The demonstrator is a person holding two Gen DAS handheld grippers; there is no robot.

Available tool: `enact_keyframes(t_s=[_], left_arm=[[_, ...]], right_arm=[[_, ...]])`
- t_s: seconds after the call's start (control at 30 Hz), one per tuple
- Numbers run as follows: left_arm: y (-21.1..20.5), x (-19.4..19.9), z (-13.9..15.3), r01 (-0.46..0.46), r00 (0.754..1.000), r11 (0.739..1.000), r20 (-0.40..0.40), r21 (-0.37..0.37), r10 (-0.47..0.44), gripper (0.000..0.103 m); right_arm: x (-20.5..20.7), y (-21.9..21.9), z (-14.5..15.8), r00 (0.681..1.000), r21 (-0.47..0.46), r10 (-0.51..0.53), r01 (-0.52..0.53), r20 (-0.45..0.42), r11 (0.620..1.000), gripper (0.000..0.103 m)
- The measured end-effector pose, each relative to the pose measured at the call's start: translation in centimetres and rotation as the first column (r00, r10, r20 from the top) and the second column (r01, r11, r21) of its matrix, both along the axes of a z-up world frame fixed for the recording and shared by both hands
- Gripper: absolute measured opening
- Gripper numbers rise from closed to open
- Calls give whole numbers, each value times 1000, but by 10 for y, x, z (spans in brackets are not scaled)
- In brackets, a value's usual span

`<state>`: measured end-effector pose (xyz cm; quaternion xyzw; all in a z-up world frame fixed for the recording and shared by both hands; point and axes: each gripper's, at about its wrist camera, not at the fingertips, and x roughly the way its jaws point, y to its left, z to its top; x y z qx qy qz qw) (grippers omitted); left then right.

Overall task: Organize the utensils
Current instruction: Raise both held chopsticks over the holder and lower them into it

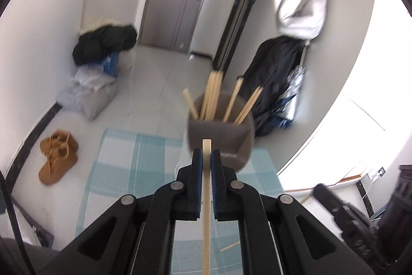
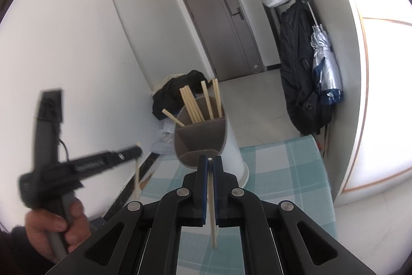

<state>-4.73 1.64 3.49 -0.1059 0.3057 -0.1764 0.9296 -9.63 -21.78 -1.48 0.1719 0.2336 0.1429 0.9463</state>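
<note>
Two claws level (each pinching a chopstick (image 1: 206, 197)), facing holder (image 2: 200, 138)

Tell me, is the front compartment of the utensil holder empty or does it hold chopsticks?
Empty: the front compartment shows bare walls; the chopsticks all stand behind the divider.

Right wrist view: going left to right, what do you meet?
Person's hand → left hand-held gripper → utensil holder → black backpack → folded silver umbrella.
</note>
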Motion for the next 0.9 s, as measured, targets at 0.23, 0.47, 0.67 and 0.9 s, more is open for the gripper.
enact_keyframes(t_s=[0.23, 0.47, 0.67, 0.9], left_arm=[[-1, 8, 39, 15, 989, 999, 148, -42, -9, 2], [-5, 36, 77, -6, 957, 999, 291, -49, 20, 2], [-8, 76, 98, -9, 920, 996, 390, -94, 45, 2], [-10, 119, 88, -44, 886, 993, 454, -112, 90, 2]], right_arm=[[0, -1, 34, 999, -6, -8, 8, 44, 1000, 3], [21, -11, 99, 993, -35, 2, 3, 121, 999, 3], [64, -26, 144, 992, 12, -24, 23, 127, 1000, 3], [115, -29, 160, 991, 38, -32, 27, 126, 999, 3]])
